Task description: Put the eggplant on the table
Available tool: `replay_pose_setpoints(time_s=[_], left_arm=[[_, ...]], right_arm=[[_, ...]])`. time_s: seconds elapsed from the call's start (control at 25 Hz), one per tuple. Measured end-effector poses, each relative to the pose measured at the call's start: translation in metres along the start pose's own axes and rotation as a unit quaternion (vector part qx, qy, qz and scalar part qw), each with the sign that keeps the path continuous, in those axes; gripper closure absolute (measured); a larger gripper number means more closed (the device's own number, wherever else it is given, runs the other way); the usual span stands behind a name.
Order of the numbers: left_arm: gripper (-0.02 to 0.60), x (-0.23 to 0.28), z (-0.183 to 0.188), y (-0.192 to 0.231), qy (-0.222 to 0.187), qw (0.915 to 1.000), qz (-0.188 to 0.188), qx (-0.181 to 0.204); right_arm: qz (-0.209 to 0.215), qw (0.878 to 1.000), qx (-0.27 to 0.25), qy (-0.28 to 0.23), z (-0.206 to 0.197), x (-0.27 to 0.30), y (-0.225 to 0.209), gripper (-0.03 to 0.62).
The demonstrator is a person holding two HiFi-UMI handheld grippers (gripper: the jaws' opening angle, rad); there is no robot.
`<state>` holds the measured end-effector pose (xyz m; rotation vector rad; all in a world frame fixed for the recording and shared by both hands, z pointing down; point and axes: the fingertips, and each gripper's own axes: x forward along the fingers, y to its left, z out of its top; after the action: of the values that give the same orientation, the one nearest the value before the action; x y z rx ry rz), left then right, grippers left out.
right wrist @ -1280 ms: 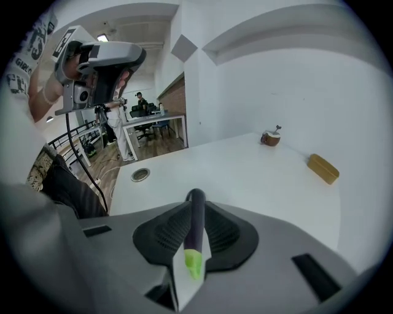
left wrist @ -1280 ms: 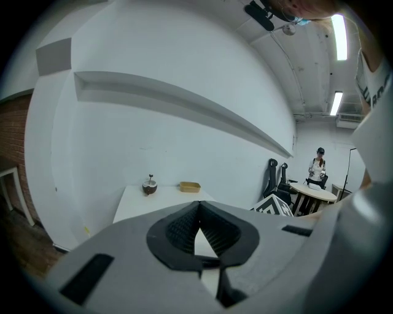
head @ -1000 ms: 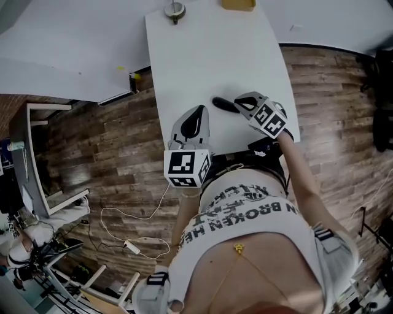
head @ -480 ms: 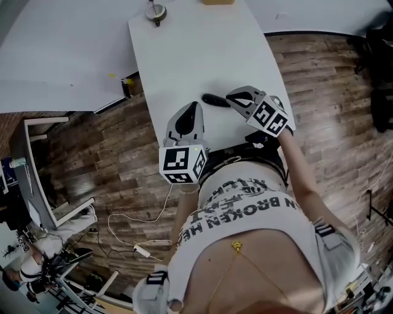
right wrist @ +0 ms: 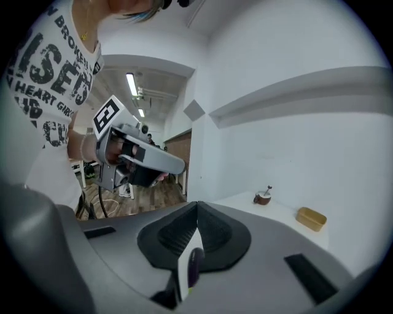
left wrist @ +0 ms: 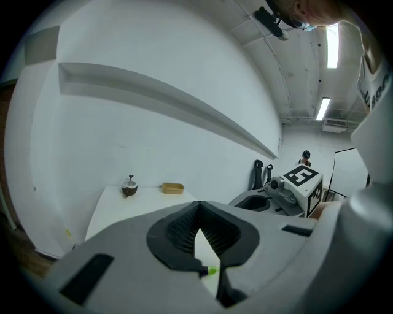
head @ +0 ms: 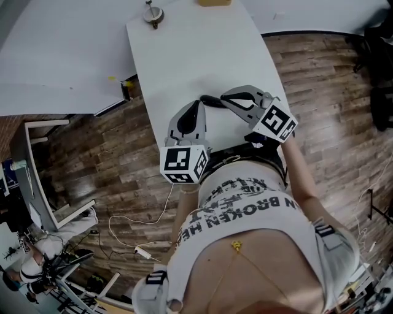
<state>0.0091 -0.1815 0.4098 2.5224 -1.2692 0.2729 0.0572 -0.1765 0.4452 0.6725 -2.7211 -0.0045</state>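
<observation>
The eggplant, dark and slim, lies on the white table near its front edge. My right gripper hovers just right of it and above it, jaws shut and empty. In the right gripper view the purple eggplant shows below the closed jaws. My left gripper points at the eggplant from the front, its tip close beside it, jaws shut on nothing. In the left gripper view a green stem tip peeks out under the jaws, and the right gripper's marker cube shows at the right.
A small brown bowl with a stick and a yellow box stand at the table's far end. A white wall panel flanks the table's left. Wooden floor with a cable lies below.
My right gripper has lifted off the table and tipped up, while the eggplant stays lying where it was. The left gripper has crept a little toward the eggplant.
</observation>
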Motion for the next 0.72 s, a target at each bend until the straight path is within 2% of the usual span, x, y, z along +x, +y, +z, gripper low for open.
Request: replay_pose_setpoints(time_s=[0.16, 0.36, 0.72], left_arm=[[0.575, 0.003, 0.009, -0.006, -0.011, 0.9999, -0.008, 0.004], [0.575, 0.008, 0.019, -0.014, -0.025, 0.9995, -0.014, 0.012], [0.575, 0.008, 0.035, -0.023, -0.045, 0.9983, -0.024, 0.028]], right_arm=[[0.003, 0.998, 0.004, -0.055, 0.034, -0.010, -0.001, 0.586], [0.006, 0.992, 0.038, -0.123, 0.070, -0.026, -0.004, 0.586], [-0.003, 0.983, 0.047, -0.178, 0.096, -0.048, -0.008, 0.586]])
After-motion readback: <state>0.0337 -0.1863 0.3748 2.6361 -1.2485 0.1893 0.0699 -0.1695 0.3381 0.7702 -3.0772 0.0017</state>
